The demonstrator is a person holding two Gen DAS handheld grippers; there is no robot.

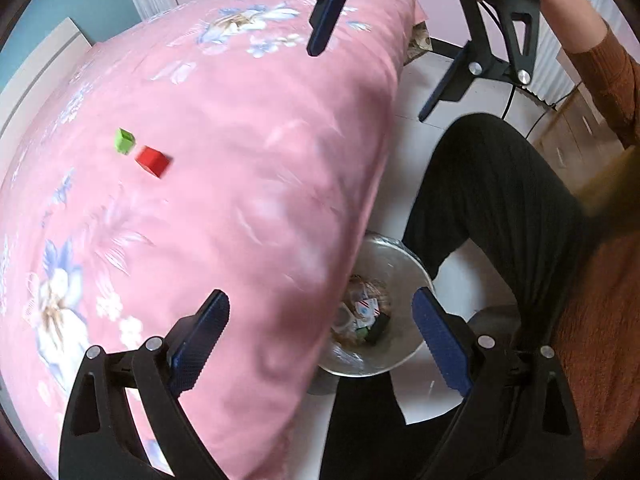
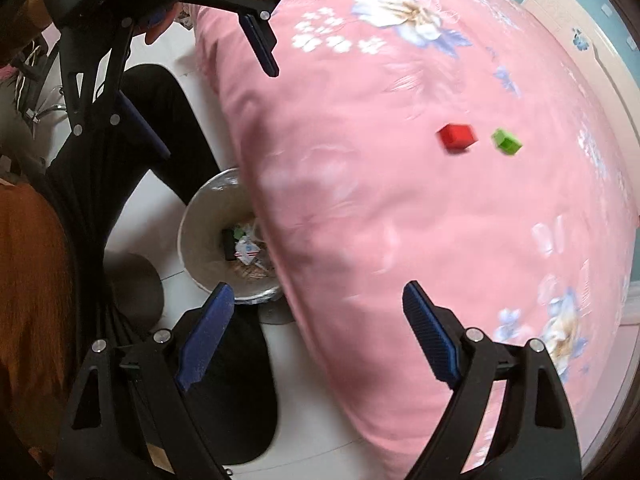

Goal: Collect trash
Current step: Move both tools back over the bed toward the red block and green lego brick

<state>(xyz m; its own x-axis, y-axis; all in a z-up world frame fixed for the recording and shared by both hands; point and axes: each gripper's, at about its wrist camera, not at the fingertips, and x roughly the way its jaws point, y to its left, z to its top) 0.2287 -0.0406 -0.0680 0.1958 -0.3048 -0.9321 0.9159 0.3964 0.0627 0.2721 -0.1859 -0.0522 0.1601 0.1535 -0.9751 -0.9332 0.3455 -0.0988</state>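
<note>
A red block (image 1: 153, 161) and a green block (image 1: 124, 141) lie side by side on the pink flowered bedspread (image 1: 224, 128); they also show in the right wrist view, red block (image 2: 457, 136) and green block (image 2: 506, 142). A round bin (image 1: 396, 344) with wrappers inside stands on the floor by the bed edge, also in the right wrist view (image 2: 200, 236). My left gripper (image 1: 320, 336) is open and empty, over the bed edge and bin. My right gripper (image 2: 316, 328) is open and empty, above the bed edge; it appears in the left wrist view (image 1: 372, 68).
The person's black-trousered leg (image 1: 488, 200) and orange sleeve (image 1: 608, 80) are right beside the bin. A white tiled floor (image 1: 424, 96) runs along the bed. A wooden headboard (image 2: 580, 40) edges the bed's far side.
</note>
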